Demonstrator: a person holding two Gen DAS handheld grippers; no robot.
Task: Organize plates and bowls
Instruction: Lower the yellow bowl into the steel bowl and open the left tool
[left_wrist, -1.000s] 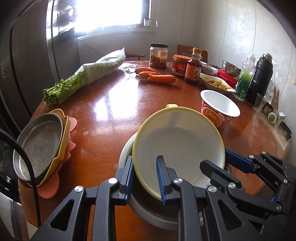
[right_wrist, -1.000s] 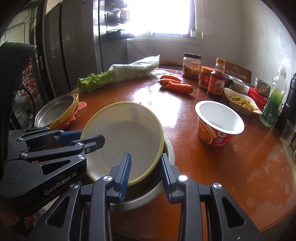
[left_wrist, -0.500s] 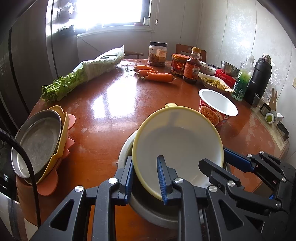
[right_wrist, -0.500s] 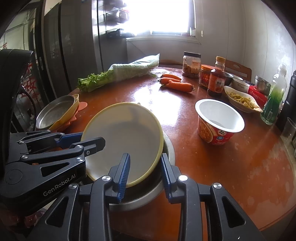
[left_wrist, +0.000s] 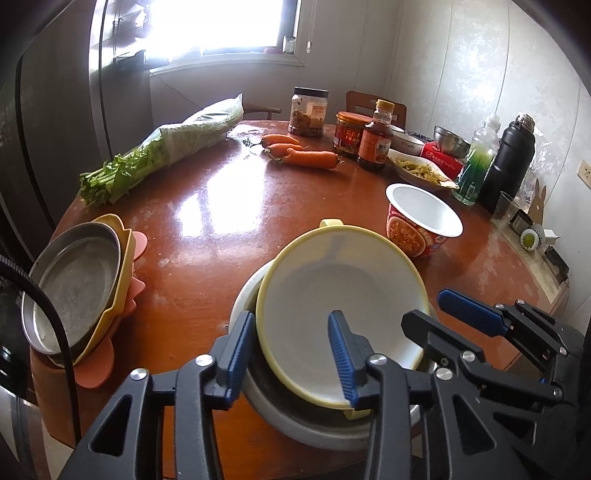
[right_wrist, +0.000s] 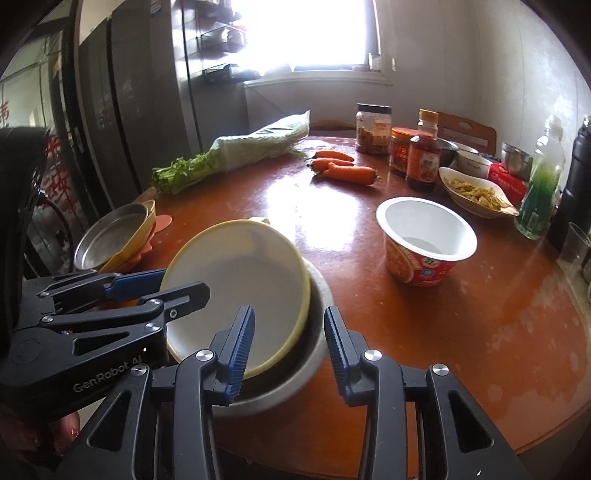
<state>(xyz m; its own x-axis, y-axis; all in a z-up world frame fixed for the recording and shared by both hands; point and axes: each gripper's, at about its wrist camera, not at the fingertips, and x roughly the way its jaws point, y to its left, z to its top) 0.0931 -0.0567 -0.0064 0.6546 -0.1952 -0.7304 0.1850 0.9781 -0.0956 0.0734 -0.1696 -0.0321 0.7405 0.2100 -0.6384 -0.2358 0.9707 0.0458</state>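
The left tongs (left_wrist: 291, 354) reach low over the near edge of the round, glossy reddish worktop (left_wrist: 229, 206), their ribbed blue pads spread apart on either side of the rim of a yellow plastic bowl (left_wrist: 332, 295). The pads do not press it, so the tongs are released. The bowl is smooth, pale inside, and sits tilted inside a larger dull metal bowl (left_wrist: 295, 417) close to the worktop's edge. The right tongs (right_wrist: 289, 341) come in from the other side, likewise spread wide, with the left pad over the yellow bowl's rim and the right pad outside the metal bowl; they grasp nothing. At the worktop's left edge a shallow metal plate (left_wrist: 74, 291) lies tilted on a yellow scalloped plate (left_wrist: 123, 280) and a pink one (left_wrist: 99, 369). A paper noodle cup (left_wrist: 421, 221) stands upright nearby.
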